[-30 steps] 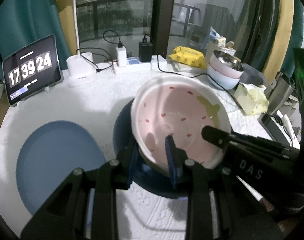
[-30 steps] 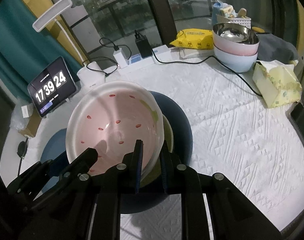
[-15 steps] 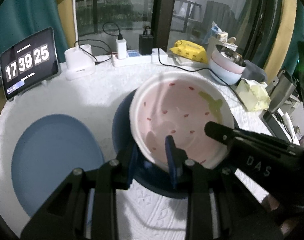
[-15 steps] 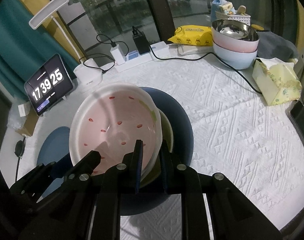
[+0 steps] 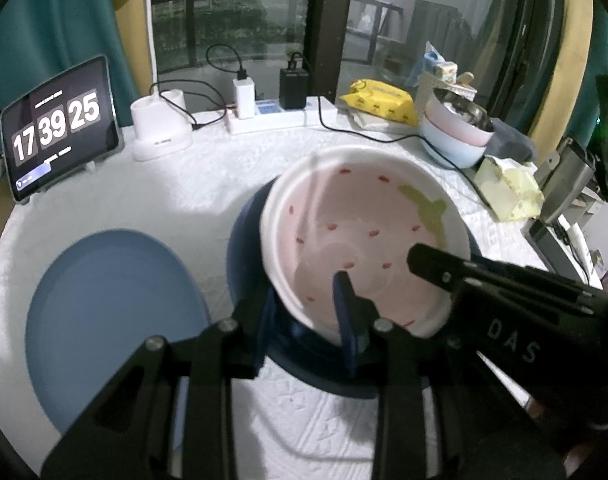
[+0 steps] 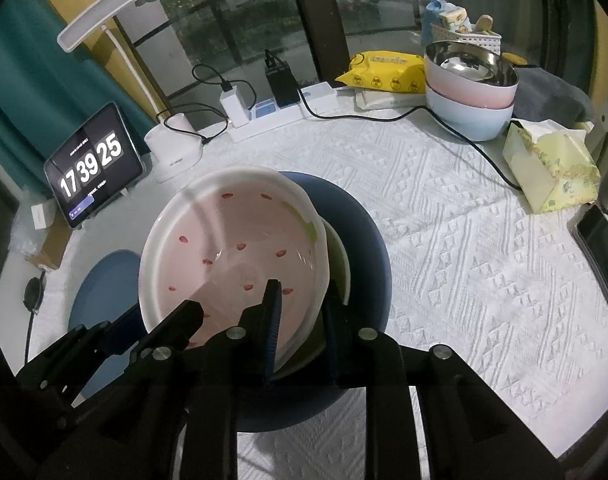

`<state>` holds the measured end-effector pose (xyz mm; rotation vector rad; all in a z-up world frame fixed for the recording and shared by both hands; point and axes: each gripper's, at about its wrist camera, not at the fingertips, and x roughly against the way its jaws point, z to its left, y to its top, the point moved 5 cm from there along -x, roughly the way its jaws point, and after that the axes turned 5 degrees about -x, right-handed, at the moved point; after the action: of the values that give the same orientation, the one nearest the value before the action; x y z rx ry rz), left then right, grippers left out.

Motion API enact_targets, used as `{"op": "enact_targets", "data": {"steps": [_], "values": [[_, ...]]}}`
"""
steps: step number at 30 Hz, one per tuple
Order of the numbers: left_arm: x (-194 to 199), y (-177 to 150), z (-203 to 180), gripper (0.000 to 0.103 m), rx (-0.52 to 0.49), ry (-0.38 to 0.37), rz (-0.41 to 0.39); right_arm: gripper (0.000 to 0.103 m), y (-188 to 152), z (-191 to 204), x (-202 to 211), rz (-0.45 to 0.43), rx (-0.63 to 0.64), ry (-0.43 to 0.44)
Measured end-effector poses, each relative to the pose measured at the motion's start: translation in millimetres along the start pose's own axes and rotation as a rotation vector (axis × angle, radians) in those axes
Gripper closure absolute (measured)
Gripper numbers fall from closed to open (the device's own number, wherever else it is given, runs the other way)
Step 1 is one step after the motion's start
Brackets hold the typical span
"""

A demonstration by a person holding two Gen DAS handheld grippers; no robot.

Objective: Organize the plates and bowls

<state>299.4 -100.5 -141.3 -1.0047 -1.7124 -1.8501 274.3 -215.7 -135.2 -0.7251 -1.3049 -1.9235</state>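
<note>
A white bowl with a pink inside and red specks [image 5: 364, 236] [image 6: 232, 248] is held tilted above a dark blue plate [image 5: 248, 232] [image 6: 364, 240]. My left gripper [image 5: 304, 304] is shut on the bowl's near rim. My right gripper [image 6: 300, 300] is shut on the bowl's right rim. A pale green dish [image 6: 340, 256] lies under the bowl on the dark plate. A light blue plate [image 5: 112, 312] [image 6: 104, 280] lies flat to the left. The right gripper's finger shows in the left wrist view [image 5: 464, 272].
Stacked bowls, pale blue, pink and steel [image 6: 472, 92] [image 5: 456, 136], stand at the back right. A clock tablet [image 5: 60, 128], a lamp base [image 5: 160, 128], a power strip with cables [image 6: 280, 112], a yellow pack [image 6: 388, 72] and a tissue pack [image 6: 552, 168] ring the white cloth.
Both grippers and the bowl have risen and drawn back a little; the bowl stays gripped over the dark blue plate. The clock changed from 24 to 25.
</note>
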Motion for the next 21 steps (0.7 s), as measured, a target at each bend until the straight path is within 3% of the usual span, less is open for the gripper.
{"op": "enact_targets", "data": {"steps": [21], "values": [[15.4,5.5,3.8,0.068,0.012,0.006,-0.04,0.065,4.6,-2.8,12.7,-0.042,-0.009,-0.007]]}}
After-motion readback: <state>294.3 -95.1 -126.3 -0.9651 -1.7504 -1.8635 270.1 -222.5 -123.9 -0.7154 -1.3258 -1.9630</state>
